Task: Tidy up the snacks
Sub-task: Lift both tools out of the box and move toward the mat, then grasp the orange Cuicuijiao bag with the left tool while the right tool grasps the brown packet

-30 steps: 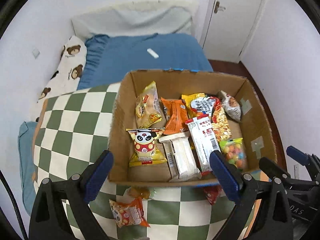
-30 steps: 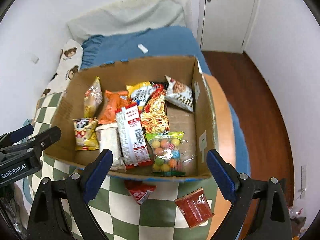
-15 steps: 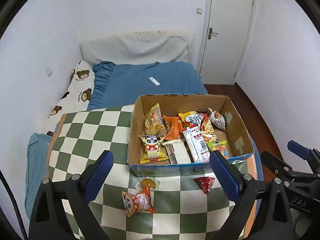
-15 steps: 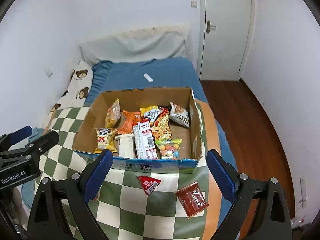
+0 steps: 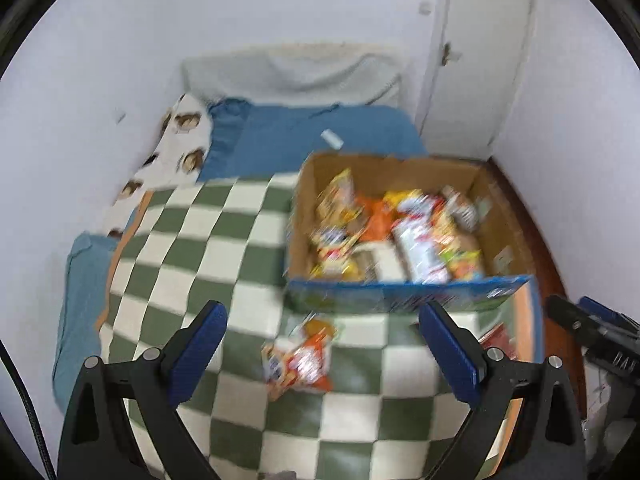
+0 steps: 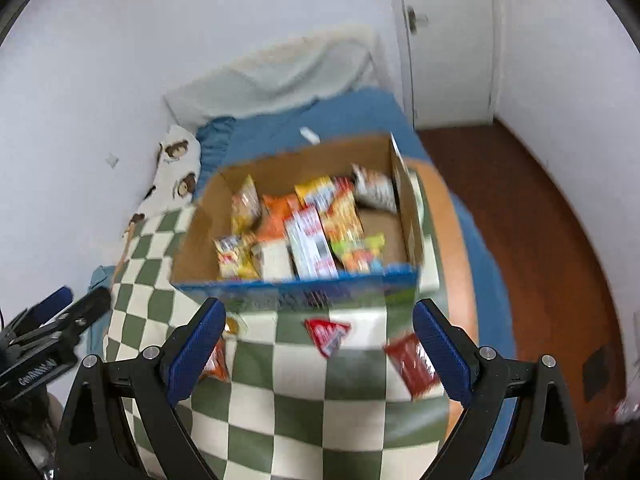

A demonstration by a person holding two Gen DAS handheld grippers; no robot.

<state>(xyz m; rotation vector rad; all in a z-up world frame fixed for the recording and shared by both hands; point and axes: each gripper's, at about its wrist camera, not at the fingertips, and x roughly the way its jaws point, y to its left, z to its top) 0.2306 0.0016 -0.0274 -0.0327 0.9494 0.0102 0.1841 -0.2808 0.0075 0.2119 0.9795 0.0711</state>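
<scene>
Both pictures are smeared with motion blur, so the fine print on the packets is lost. A cardboard box (image 5: 404,236) sits on a green-and-white checked blanket (image 5: 192,248) spread over a bed, and it is packed with snack packets (image 6: 296,232) lying side by side: yellow, orange, white and red wrappers, though I cannot tell what each one is.

The left gripper (image 5: 320,354) hangs above the blanket with its blue-padded fingers (image 5: 200,340) spread wide and nothing between them. Straight ahead of it, at twelve o'clock and just short of the box's blue front wall, lies an orange-and-white snack bag (image 5: 298,360), flat on the checks and apart from the pads.

The right gripper (image 6: 316,346) is likewise spread wide with nothing in it. A small red triangular packet (image 6: 328,334) lies on the blanket at its twelve o'clock, near the box front, and a dark red packet (image 6: 412,364) lies at about two o'clock, close to the inner side of the right finger (whether it touches is lost in the blur). Another orange packet (image 6: 218,360) peeks out beside the left finger at about ten o'clock.

Beyond the box are a blue sheet (image 5: 320,136), a bear-print pillow (image 5: 176,148) against the wall, and a white door (image 6: 448,40).
</scene>
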